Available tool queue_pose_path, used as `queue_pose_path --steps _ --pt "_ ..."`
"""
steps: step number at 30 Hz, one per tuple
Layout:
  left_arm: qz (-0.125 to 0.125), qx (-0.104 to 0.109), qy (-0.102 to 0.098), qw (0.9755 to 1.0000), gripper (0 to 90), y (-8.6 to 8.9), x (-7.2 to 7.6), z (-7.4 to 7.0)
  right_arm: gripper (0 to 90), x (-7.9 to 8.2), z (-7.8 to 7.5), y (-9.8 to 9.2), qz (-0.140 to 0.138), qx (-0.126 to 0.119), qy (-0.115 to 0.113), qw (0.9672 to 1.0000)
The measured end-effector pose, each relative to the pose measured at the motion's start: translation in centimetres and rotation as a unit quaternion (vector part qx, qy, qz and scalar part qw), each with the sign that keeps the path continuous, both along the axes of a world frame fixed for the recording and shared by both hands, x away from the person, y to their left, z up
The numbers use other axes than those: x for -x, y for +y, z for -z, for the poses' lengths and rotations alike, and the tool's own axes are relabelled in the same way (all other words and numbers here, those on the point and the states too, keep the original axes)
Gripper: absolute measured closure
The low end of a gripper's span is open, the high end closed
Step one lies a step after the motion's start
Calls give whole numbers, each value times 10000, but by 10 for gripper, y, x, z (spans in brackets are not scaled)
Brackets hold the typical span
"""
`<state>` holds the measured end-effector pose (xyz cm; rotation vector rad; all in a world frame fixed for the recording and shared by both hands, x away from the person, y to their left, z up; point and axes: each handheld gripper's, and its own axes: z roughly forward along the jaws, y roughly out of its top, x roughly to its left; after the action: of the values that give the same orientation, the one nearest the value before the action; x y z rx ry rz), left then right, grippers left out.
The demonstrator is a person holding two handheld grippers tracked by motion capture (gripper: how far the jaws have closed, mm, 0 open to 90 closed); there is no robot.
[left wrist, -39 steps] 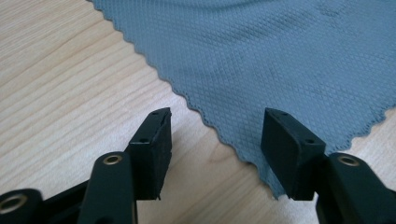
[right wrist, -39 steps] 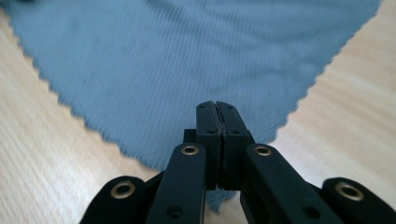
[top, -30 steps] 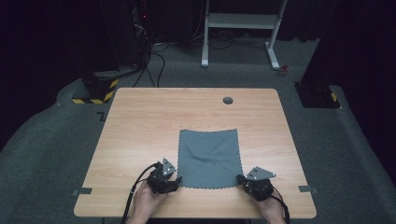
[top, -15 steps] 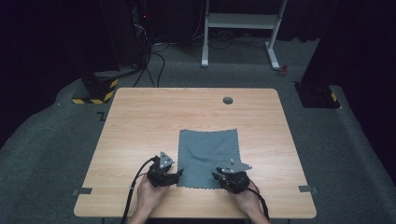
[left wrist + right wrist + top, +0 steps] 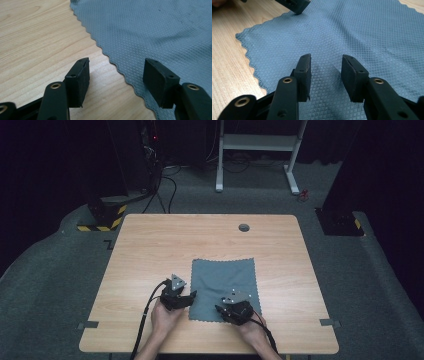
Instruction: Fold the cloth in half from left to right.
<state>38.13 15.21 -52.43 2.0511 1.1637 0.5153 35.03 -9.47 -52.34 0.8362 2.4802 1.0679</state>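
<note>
1. While both grippers sit at the near edge of the cloth (image 5: pixel 223 281), the step in hand appears to be a re-grip ahead of a fold or lift.
2. Left gripper (image 5: pixel 192 295): jaws wide apart and empty, straddling the cloth's scalloped left edge (image 5: pixel 110 58), one jaw over bare table (image 5: pixel 150 245), the other over fabric.
3. Right gripper (image 5: pixel 219 310): its jaws have just been opening; they stand apart above the cloth, fabric below them but not pinched.
4. Cloth: flat on the table's near half, right of centre, near edge close to the table's front rim.
5. Next move, as judged: lower each gripper onto an edge and close on one layer.
6. Room: bare wood lies left, right and beyond; a small hole (image 5: pixel 244 227) lies well apart at the far side.
</note>
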Motion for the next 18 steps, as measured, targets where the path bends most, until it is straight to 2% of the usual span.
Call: queue_pose_path --steps 1,2,6,7,8,9,11,13,17,18 --pt "20 -41 38 10000 394 0 -2 -1 615 1 0 1 15 25 -23 10000" --pt "59 -1 42 10000 434 1 -6 -2 624 3 -1 2 26 31 -30 10000" --pt "30 -15 125 9999 428 1 -15 -3 586 4 -1 4 0 -37 76 10000" --pt "15 51 201 9998 424 3 -22 -4 594 4 -3 6 -87 -69 150 9998" --pt "8 95 264 9996 413 4 -27 -5 605 4 -3 8 -159 -72 110 9998" --pt "8 95 264 9996 402 4 -27 -5 613 4 -3 9 -197 -67 103 9997" --pt "-38 162 325 9993 413 8 -39 -6 628 4 -2 12 -218 -79 134 9996" --pt "-45 178 372 9991 408 8 -43 -6 639 5 -1 15 -263 -86 184 9994" --pt "-58 180 317 9993 413 7 -59 -11 665 7 -4 23 -396 -95 153 9991" --pt "-58 180 317 9993 418 7 -59 -11 665 7 -4 23 -396 -95 153 9991"
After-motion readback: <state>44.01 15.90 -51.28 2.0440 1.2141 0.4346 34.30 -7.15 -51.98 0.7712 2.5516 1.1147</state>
